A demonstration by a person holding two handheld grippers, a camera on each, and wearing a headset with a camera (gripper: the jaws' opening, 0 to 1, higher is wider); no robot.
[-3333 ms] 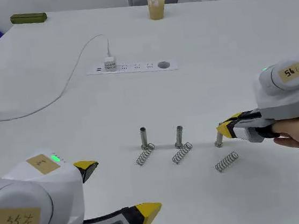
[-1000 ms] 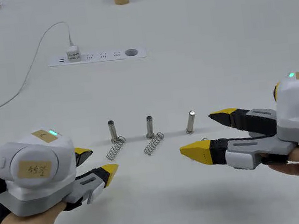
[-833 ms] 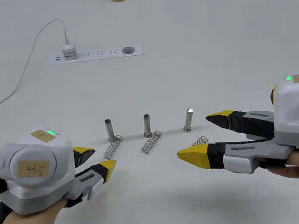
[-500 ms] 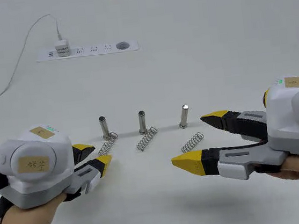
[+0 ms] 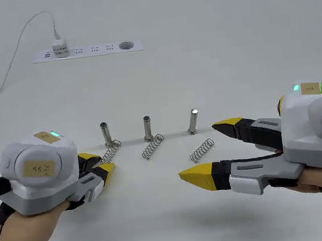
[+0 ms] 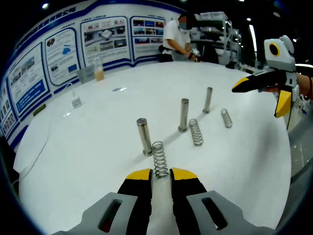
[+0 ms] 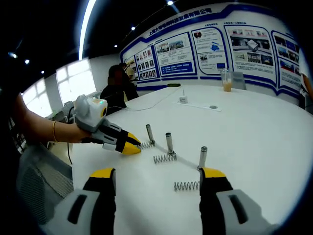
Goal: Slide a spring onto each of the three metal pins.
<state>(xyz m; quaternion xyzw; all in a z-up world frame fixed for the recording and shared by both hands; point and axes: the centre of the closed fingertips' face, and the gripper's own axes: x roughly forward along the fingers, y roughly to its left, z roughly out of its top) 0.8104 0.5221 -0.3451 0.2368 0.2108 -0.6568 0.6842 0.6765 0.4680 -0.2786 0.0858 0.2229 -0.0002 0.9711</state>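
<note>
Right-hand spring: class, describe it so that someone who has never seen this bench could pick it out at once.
On the white tabletop, three upright metal pins stand in a row, a coiled steel spring lying by each. Take the rightmost spring, ahead of the right gripper's open yellow-tipped fingers. Only it lies clear of its pin.
</note>
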